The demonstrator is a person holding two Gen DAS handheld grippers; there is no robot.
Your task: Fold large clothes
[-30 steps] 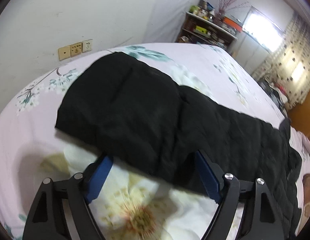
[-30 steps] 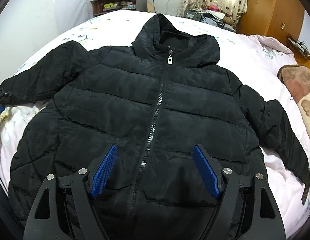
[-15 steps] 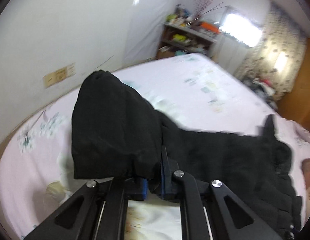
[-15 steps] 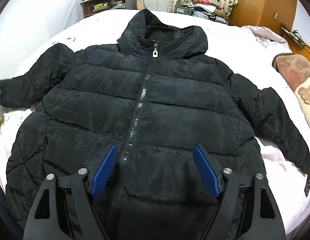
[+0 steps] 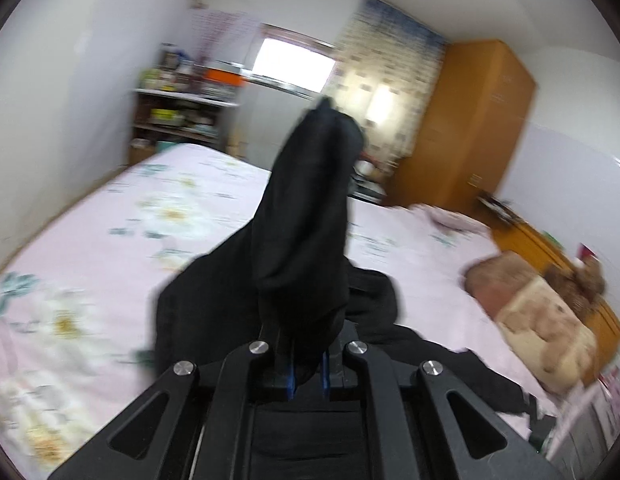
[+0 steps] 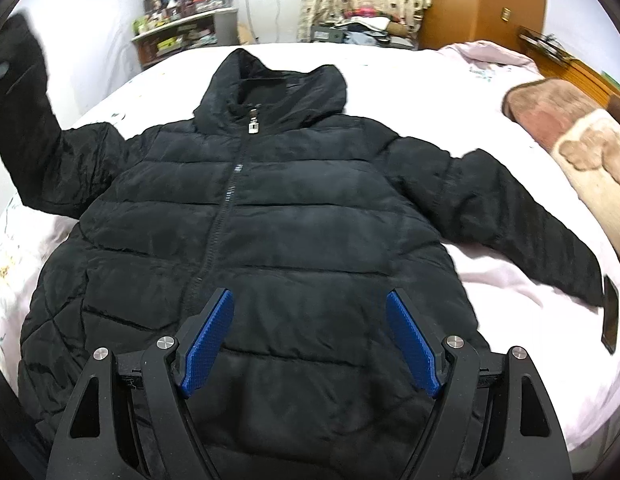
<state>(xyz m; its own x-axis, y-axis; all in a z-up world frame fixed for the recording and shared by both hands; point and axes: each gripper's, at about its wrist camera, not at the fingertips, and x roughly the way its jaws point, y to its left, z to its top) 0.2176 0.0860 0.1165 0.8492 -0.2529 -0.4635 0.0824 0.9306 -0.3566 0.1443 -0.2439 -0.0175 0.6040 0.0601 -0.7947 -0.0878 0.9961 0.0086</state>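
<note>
Black puffer jacket point(image 6: 270, 216) lay front-up and zipped on the bed point(image 6: 409, 64), hood toward the far end, hem nearest the right wrist camera. Zipper point(image 6: 230, 192) ran down the middle of the chest.

Left gripper point(image 5: 308, 372): jaws closed on the cuff end of one sleeve point(image 5: 306, 216), blue pads pressed against the black fabric. The sleeve stood raised off the bed, rising in front of the left camera; the picture was blurred. In the right view the same sleeve point(image 6: 26, 120) was lifted at the far left, cuff up against the wall.

Right gripper point(image 6: 310, 340): jaws wide apart, nothing between the blue pads, hovering over the lower front of the jacket. Contact with the fabric could not be told.

The other sleeve point(image 6: 521, 216) lay flat on the bedsheet, stretched out toward a brown and cream blanket point(image 6: 569, 140) at the bed's edge.
</note>
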